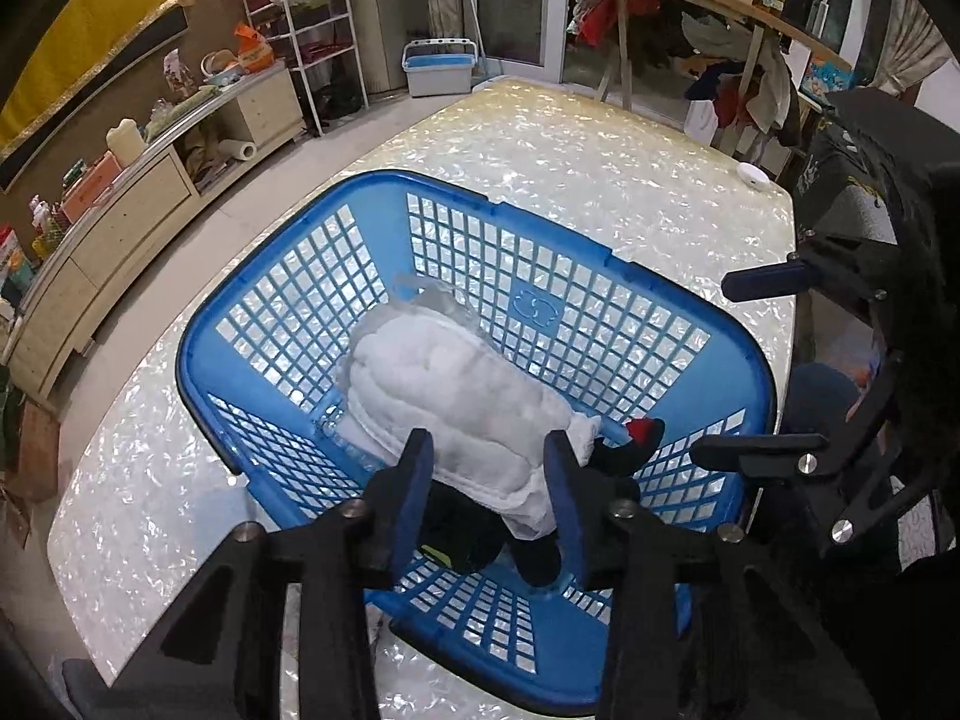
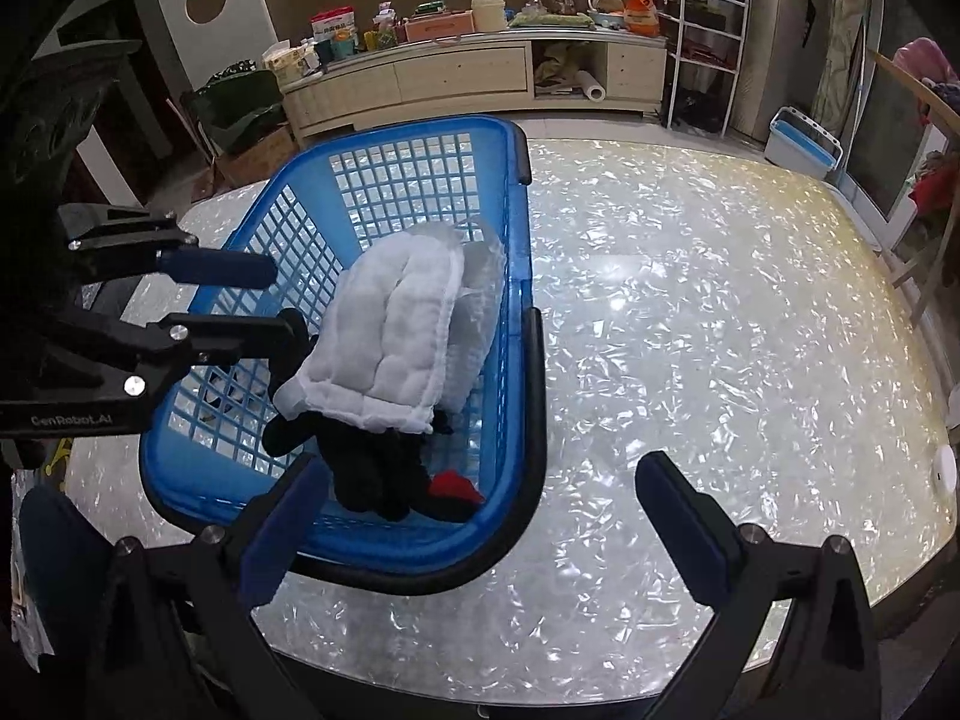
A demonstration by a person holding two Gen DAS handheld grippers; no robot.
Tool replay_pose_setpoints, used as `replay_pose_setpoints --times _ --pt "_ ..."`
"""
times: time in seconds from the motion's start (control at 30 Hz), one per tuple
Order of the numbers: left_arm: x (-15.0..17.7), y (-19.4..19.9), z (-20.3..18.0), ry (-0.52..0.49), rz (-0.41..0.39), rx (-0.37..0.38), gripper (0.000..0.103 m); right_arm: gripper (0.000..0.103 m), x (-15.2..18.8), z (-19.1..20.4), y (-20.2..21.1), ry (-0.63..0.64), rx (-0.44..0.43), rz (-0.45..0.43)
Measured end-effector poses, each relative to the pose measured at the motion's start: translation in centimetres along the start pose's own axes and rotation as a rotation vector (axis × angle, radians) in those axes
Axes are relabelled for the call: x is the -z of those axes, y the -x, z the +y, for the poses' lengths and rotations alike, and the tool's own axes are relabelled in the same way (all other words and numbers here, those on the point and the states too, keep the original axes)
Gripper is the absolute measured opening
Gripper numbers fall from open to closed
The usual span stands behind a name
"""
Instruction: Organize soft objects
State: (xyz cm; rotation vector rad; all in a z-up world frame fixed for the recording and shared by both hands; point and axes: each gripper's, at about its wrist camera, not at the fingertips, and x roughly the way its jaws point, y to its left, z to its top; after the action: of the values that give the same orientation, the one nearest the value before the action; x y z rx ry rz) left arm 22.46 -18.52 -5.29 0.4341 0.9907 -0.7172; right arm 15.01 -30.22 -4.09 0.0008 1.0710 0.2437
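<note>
A: Where is the soft stuff sitting right now?

B: It is all lying inside the blue basket (image 1: 600, 312). The white quilted pad (image 1: 456, 396) is stretching across the basket's middle, and black garments (image 2: 366, 474) with a red bit (image 2: 453, 489) are peeking out from under its near end.

A: Why is the left gripper (image 1: 487, 483) hanging over the basket's near wall?

B: It is pointing down into the basket, its fingers straddling the pad's near end. The jaws are standing partly apart, and I cannot see the pads pressing on the cloth, so I am reading it as not gripping. Most likely it is either setting the pad down or squaring it up so it covers the pile neatly.

A: And the right gripper (image 2: 480, 507)?

B: It is hovering wide open at the basket's near corner, one finger before the basket's rim, the other over the bare table (image 2: 720, 300). Nothing is between its fingers. I judge it is waiting clear so the left one can work.

A: Anything outside the basket?

B: No cloth is showing on the table beside the basket.
</note>
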Motion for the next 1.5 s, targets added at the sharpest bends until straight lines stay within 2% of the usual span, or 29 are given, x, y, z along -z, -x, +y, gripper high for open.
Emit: replay_pose_setpoints --times 0.3,0.5,0.6,0.83,1.0,1.1,1.23,1.3,1.4,1.5 --pt "0.9 2.1 0.3 0.003 -0.025 -0.019 0.037 0.103 -0.1 1.1 0.5 0.028 -0.007 -0.004" --pt "2.5 4.7 1.6 0.017 -0.050 -0.060 0.062 0.103 -0.5 2.4 0.6 0.050 -0.009 -0.004" --pt "3.6 6.0 2.5 0.029 -0.062 -0.082 0.066 0.103 -0.7 3.0 0.6 0.060 0.010 -0.004" --pt "6.7 7.5 4.7 0.074 -0.062 -0.112 0.083 0.103 -1.3 4.4 1.5 0.074 0.015 -0.033" --pt "8.9 8.6 5.4 0.113 -0.082 -0.146 0.086 0.103 -1.9 6.6 1.8 0.105 -0.031 -0.044" --pt "10.4 8.8 6.1 0.159 -0.059 -0.178 0.086 0.103 -2.4 8.5 1.7 0.138 -0.039 -0.053" --pt "12.3 9.4 7.2 0.203 -0.049 -0.184 0.086 0.103 -2.9 11.5 1.4 0.199 -0.041 -0.067" --pt "13.2 9.7 8.0 0.229 -0.041 -0.194 0.086 0.103 -3.1 12.7 1.1 0.229 -0.060 -0.068" --pt "14.9 10.0 9.2 0.258 -0.029 -0.249 0.087 0.103 -3.4 14.8 0.3 0.270 -0.084 -0.060" --pt "16.7 10.3 10.4 0.303 -0.017 -0.251 0.087 0.103 -4.0 17.0 -0.9 0.309 -0.111 -0.048"
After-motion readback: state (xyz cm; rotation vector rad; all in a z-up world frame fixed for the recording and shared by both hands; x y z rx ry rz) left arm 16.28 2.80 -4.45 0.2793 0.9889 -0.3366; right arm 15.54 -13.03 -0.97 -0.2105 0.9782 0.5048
